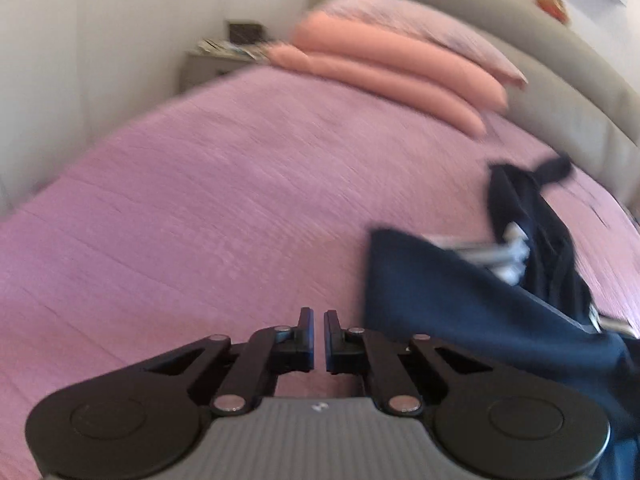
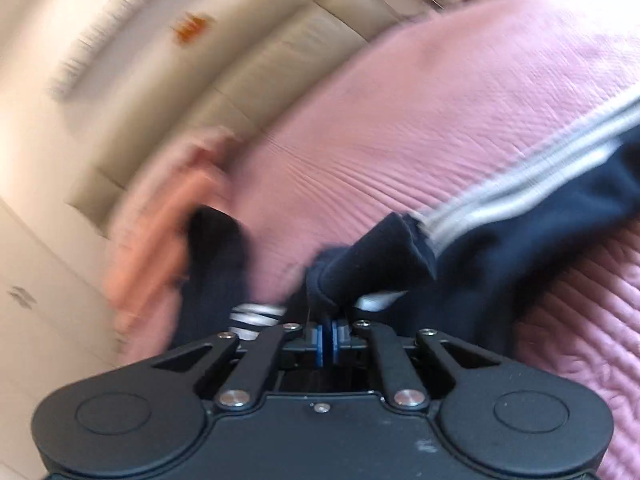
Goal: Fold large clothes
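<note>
Left gripper (image 1: 319, 322): jaws nearly together, only a thin slit between the black fingers, nothing in it. It hangs over bare pink bedspread (image 1: 208, 200), pointing down at an angle. The navy garment (image 1: 460, 300) sits just to its right, one flat edge reaching up close to the right finger linkage, not between the pads.

Right gripper (image 2: 330, 330): jaws closed, blue pads (image 2: 319, 342) pressed together with a fold of the navy garment (image 2: 400, 264) pinched between them. Cloth bunches up right at the fingertips, a cuff-like flap standing just above.

Garment is dark navy with three white stripes (image 2: 532, 168) running along one long part, which stretches away to the upper right across the bedspread (image 2: 400, 120) in the right wrist view. A second dark ribbed part (image 2: 216, 256) lies left of the pads; more white striping shows just behind the left linkage. In the left wrist view the garment is crumpled on the right side of the bed, one narrow dark piece trailing toward the headboard (image 1: 560, 92), bits of white stripe visible in the folds.

Further out: salmon pillows (image 1: 400, 68) stacked at the head of the bed, paler pink pillow (image 1: 420, 28) on top. Beige padded headboard behind. Small nightstand (image 1: 212, 64) at the far left corner, clutter on it too blurred to identify. White walls. Both views are motion-blurred, the right one heavily.
</note>
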A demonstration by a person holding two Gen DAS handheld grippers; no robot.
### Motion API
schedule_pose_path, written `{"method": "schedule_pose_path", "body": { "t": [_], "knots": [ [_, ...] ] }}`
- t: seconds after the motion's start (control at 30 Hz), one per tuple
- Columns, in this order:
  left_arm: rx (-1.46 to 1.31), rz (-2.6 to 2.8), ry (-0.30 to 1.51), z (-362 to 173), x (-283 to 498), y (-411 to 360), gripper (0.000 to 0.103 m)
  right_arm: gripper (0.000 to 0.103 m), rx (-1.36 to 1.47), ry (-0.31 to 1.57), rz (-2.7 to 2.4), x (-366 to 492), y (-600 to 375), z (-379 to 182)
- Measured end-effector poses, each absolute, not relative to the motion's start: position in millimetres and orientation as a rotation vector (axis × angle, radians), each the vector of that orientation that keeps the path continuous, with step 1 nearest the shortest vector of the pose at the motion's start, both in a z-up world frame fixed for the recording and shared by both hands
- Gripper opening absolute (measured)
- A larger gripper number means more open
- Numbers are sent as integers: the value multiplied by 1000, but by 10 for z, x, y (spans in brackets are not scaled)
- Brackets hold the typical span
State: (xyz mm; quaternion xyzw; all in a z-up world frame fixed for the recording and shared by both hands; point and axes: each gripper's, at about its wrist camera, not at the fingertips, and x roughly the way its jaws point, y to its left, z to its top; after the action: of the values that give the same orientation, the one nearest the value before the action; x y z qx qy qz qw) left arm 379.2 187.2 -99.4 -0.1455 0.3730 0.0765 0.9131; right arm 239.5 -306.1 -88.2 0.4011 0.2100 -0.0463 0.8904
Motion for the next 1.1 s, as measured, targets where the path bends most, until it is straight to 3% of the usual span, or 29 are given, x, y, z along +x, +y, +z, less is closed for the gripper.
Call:
{"method": "schedule_pose_path", "body": {
  "t": [0.1,0.13,0.2,0.23,0.27,0.43,0.83,0.97,1.1],
  "knots": [
    [-398,70,836,-1011,3821,2171,9,9,761,443,-179,2194,-2990,-797],
    [-391,52,863,-1015,3810,2202,17,15,681,499,-241,2257,-2960,-853],
    [-346,28,944,-1028,3813,2156,54,74,560,680,-307,2409,-3041,-1075],
    [-324,24,990,-1025,3807,2090,84,78,565,745,-321,2441,-3118,-1169],
    [-300,23,1010,-1002,3784,1997,99,76,604,773,-323,2427,-3210,-1249],
    [-222,-7,1067,-805,3590,1503,99,77,885,737,-221,2146,-3708,-1312],
    [-284,83,1092,-204,3024,618,99,78,739,756,-38,2070,-3845,-666],
    [-356,120,1056,-97,2744,395,100,78,763,814,-8,1957,-4151,-673],
    [-246,165,1044,-164,2688,59,100,78,882,856,-96,1782,-4732,-851]
  ]
}}
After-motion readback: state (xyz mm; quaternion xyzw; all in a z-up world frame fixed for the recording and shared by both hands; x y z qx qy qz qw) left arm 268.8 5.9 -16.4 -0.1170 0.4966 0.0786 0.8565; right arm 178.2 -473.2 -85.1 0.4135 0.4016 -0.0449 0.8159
